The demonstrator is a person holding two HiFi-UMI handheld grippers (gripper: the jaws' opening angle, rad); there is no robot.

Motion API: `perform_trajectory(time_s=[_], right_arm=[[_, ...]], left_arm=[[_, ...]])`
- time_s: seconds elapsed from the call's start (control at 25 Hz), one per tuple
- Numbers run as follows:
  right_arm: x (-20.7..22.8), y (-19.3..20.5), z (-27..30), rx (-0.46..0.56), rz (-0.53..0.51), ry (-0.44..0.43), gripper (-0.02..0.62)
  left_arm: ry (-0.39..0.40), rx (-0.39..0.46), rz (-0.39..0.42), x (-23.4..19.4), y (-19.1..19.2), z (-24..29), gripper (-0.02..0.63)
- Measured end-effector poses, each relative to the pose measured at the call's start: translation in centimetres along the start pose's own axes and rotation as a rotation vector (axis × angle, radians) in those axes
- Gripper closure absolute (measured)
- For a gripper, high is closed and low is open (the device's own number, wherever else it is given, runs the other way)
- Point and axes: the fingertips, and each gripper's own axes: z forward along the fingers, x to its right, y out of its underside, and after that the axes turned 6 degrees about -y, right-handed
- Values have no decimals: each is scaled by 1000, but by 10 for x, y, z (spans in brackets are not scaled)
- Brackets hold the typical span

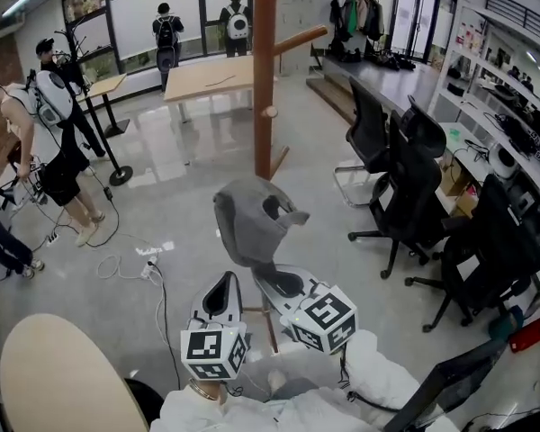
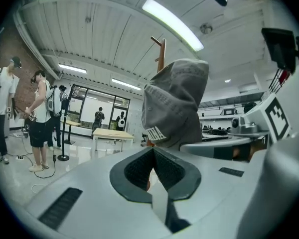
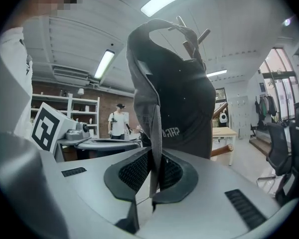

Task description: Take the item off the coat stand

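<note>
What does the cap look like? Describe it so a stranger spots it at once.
Find the wooden coat stand mid-room. Just in front of it, the right gripper pinches the cap. It is the only grey cloth thing there.

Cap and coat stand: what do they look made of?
Cap: grey woven fabric, matte, probably cotton; it creases softly and shows stitched seams. Coat stand: wood, smooth reddish-brown finish, with round pegs; likely varnished, though grain is too small to tell.
</note>
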Motion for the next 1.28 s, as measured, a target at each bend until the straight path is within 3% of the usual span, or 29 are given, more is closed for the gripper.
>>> perform_trajectory(time_s=[0.2, 0.6, 0.84, 1.28], right_arm=[[-22, 3, -4, 4, 37, 49, 572], [-97, 39, -44, -6, 74, 107, 572], [-133, 52, -82, 5, 103, 164, 572], [-143, 44, -133, 70, 162, 188, 572]], left_arm=[[32, -8, 7, -3, -5, -24, 606], [45, -58, -15, -3, 34, -106, 606], [101, -66, -20, 20, 46, -151, 606], [118, -67, -33, 60, 49, -176, 606]])
